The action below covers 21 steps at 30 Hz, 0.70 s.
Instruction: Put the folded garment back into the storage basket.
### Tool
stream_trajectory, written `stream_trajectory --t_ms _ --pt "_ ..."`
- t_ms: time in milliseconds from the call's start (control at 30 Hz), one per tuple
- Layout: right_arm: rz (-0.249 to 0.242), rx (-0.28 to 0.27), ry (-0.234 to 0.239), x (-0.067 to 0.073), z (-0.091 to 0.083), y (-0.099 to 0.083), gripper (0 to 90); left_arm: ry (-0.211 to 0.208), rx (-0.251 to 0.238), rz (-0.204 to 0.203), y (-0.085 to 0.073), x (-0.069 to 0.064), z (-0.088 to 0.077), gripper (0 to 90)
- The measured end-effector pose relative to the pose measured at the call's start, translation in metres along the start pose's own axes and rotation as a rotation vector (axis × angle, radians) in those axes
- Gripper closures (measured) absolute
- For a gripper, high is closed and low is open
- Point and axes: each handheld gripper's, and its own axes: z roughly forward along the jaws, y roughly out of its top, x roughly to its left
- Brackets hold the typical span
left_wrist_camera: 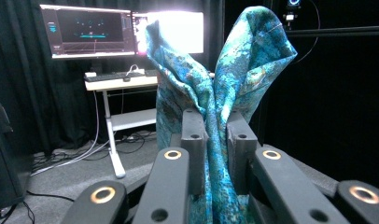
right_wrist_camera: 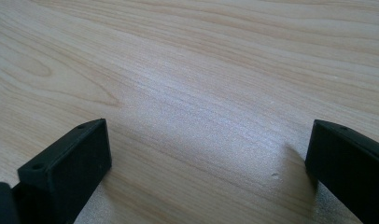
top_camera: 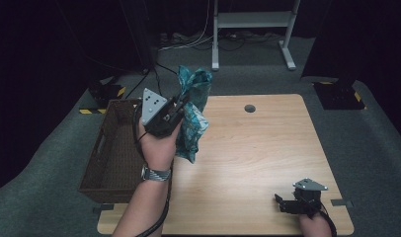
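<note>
A teal patterned cloth (top_camera: 192, 111) hangs in the air over the table's left edge, pinched by my left gripper (top_camera: 175, 109). In the left gripper view the two black jaws clamp a fold of the cloth (left_wrist_camera: 234, 70), which rises above them in two peaks and also droops below. My right gripper (top_camera: 282, 203) rests low at the table's near right corner. In the right gripper view its jaws stand wide apart over bare wood (right_wrist_camera: 192, 93), with nothing between them.
A dark wicker basket (top_camera: 105, 163) stands off the table's left side, just beside the raised left hand. The wooden table (top_camera: 267, 158) has a small round hole (top_camera: 249, 108) near its far edge. A desk frame (top_camera: 253, 22) stands beyond.
</note>
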Motion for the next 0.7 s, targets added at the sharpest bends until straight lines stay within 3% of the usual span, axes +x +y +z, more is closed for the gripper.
stream_trajectory --t_ms 267,300,633,700 --pt "0.002 0.000 -0.001 0.000 0.000 0.000 0.1 0.002 -0.003 -0.010 0.000 0.010 -0.005 81.2" --pt "0.002 0.000 -0.003 0.000 0.000 0.000 0.1 0.003 -0.009 -0.018 0.000 0.017 -0.008 81.3" --pt "0.001 -0.001 -0.005 0.001 0.001 0.001 0.0 0.029 -0.010 -0.030 0.002 0.038 -0.019 81.7" --pt "0.002 -0.001 -0.005 0.001 0.001 0.001 0.0 0.043 -0.013 -0.038 0.003 0.048 -0.026 81.7"
